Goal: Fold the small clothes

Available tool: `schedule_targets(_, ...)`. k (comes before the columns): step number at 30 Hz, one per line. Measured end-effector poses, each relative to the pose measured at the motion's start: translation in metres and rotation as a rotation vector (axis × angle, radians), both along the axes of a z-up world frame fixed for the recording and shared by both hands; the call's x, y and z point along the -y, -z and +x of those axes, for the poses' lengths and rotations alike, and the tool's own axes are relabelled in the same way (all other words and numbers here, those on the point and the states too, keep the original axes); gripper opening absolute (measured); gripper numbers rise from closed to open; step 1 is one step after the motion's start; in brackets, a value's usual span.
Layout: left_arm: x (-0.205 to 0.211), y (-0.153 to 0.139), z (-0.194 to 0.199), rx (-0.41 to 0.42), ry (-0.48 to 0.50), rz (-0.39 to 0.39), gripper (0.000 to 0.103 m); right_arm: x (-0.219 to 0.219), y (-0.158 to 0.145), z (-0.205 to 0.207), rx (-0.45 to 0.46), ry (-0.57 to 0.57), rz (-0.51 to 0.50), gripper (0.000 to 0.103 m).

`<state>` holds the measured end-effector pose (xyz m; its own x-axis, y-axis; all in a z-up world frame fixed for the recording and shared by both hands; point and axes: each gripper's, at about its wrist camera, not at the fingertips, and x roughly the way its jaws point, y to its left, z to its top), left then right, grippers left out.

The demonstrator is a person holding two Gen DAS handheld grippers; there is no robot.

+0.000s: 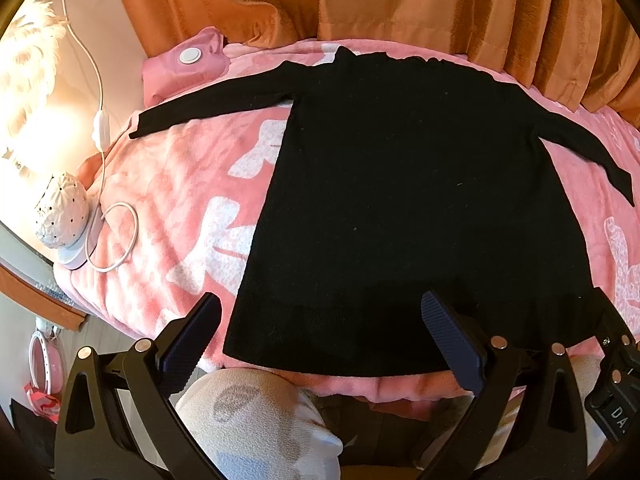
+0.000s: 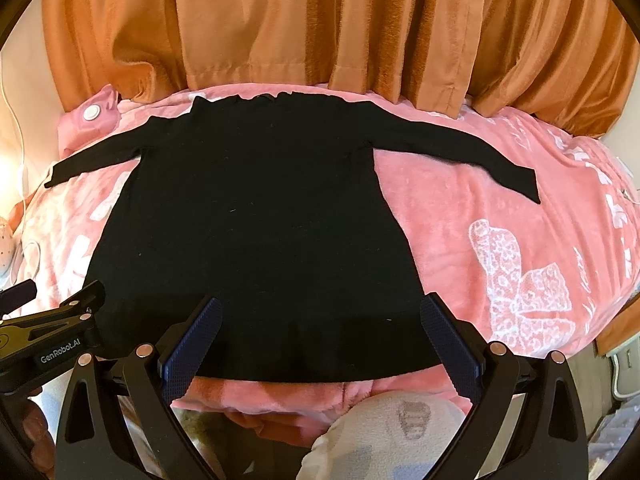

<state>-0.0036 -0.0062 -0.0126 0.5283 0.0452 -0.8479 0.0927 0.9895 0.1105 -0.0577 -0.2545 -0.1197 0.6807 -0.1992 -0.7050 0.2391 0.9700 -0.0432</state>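
A black long-sleeved knit top (image 1: 400,184) lies flat on a pink blanket (image 1: 168,184), collar far, hem near, both sleeves spread out sideways. It also shows in the right wrist view (image 2: 256,216). My left gripper (image 1: 320,320) is open and empty, held above the hem near its left half. My right gripper (image 2: 320,324) is open and empty above the hem's right half. The right gripper's body shows at the right edge of the left wrist view (image 1: 612,352), and the left gripper's body shows at the left edge of the right wrist view (image 2: 52,328).
Orange curtains (image 2: 320,24) hang behind the bed. A pink hot-water bag (image 1: 188,64) lies at the far left. A white lamp (image 1: 60,212) with a looped cable (image 1: 116,240) sits at the blanket's left edge. The person's knees (image 1: 256,420) are below the grippers.
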Motion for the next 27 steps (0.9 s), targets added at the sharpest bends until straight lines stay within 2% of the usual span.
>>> schedule_targets(27,0.019,0.012,0.016,-0.037,0.009,0.030,0.098,0.022,0.013,0.013,-0.015,0.013,0.054,0.098)
